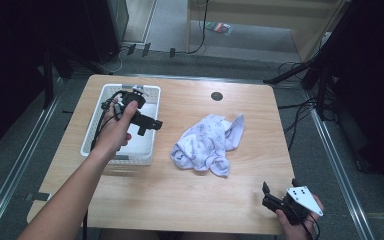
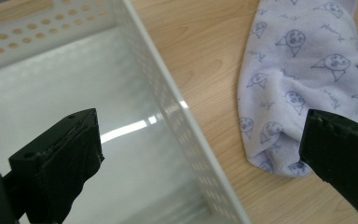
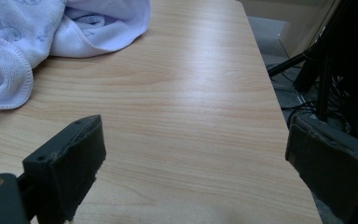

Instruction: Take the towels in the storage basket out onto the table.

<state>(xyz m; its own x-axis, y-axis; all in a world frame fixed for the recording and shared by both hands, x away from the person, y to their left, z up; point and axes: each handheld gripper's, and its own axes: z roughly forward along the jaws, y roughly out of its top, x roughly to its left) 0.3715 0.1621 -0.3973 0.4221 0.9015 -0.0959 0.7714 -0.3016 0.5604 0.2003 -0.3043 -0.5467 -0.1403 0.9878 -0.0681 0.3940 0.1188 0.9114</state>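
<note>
You've got your left gripper (image 1: 147, 125) hanging over the white basket (image 1: 152, 92) at the table's left, jaws spread wide apart with nothing between them. In the left gripper view, 1 jaw sits above the basket's bare floor and the other above the cloth (image 2: 303, 70), so the tool straddles the basket's perforated right wall (image 2: 168, 88). The basket looks empty inside, as far as the pictures reach; your hand hides part of it in the high view.

The cloth (image 1: 207, 142), pale lilac with a small printed pattern, lies crumpled on the wooden table (image 1: 190, 195) near the middle, just right of the basket and apart from it. Nobody's touching it.

Your right gripper (image 1: 270, 196) is parked low at the near right corner, well apart from the cloth. Its jaws are open too and hold nothing. The right gripper view looks across bare wood with the cloth's edge (image 3: 51, 37) up in the far left corner.

So my read: the job looks like cloth into basket, and it's at the very start. 0 grasps made, cloth not lifted, basket not loaded. What's left is everything: reach over, pinch a fold, carry it across the wall, let go inside.
</note>
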